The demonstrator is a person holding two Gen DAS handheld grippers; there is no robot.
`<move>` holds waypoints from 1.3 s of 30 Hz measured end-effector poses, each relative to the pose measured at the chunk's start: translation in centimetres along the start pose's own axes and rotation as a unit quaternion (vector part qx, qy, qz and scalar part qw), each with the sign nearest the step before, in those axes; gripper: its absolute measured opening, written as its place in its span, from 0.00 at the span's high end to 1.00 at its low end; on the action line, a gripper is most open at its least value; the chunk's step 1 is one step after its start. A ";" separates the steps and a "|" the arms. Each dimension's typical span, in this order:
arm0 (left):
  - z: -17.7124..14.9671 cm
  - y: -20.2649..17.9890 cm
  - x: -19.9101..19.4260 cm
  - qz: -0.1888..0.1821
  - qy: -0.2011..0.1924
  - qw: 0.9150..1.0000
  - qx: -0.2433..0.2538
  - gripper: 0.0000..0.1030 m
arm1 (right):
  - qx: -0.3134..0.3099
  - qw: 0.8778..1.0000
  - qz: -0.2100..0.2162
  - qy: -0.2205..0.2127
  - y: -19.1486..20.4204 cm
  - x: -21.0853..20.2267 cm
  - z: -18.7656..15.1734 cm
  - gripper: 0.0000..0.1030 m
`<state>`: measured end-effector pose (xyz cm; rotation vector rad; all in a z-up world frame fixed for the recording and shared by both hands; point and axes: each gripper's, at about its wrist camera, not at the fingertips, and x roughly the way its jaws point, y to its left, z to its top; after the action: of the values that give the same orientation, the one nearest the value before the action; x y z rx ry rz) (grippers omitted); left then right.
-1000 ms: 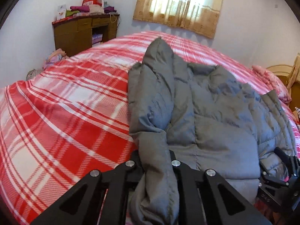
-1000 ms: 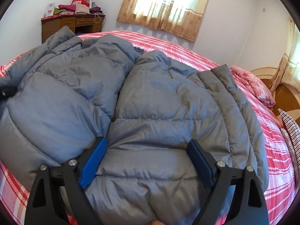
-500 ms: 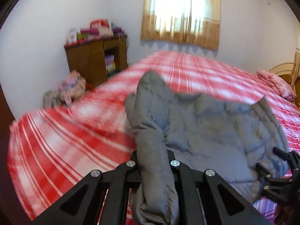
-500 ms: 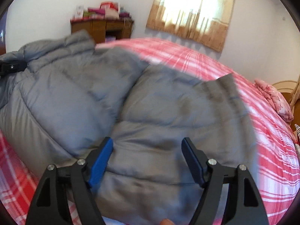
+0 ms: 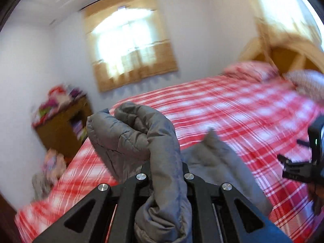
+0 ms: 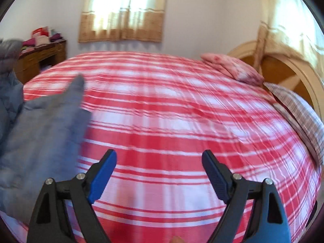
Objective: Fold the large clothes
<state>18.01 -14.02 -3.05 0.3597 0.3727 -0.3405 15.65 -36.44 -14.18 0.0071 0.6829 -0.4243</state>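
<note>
Your left gripper [image 5: 165,179] has its jaws clamped on a bunched fold of the grey puffer jacket [image 5: 141,139]. The padded cloth runs straight up from the jaws toward twelve o'clock and curls over in a thick roll just above them. The rest of the jacket trails off toward four o'clock and sags onto the bed [image 5: 232,109].

Your right gripper [image 6: 159,167] holds nothing. Its jaws stand wide apart and are opening, with only the red plaid bedcover between them. From those jaws the jacket [image 6: 40,133] lies at about nine to ten o'clock, a loose grey mass whose free corner points up toward eleven. So the left hand is the one on the garment, and the right must swing leftward to catch another edge, in my judgement.

Nothing stands between the right jaws and the cloth. Farther off, two pillows [image 6: 232,68] lie at about two o'clock against the wooden headboard [image 6: 287,68]. A cluttered wooden desk [image 6: 40,56] stands at ten o'clock, and a curtained window [image 6: 123,10] at twelve.
</note>
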 end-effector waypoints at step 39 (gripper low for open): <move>-3.5 11.3 13.4 0.256 0.191 0.932 -0.170 0.06 | -0.037 0.991 0.131 0.016 12.5 -5.1 14.1 0.58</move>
<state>33.12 -6.05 -8.49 0.1693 0.6894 0.3131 25.49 -25.12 -1.66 0.0325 0.7189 -0.1468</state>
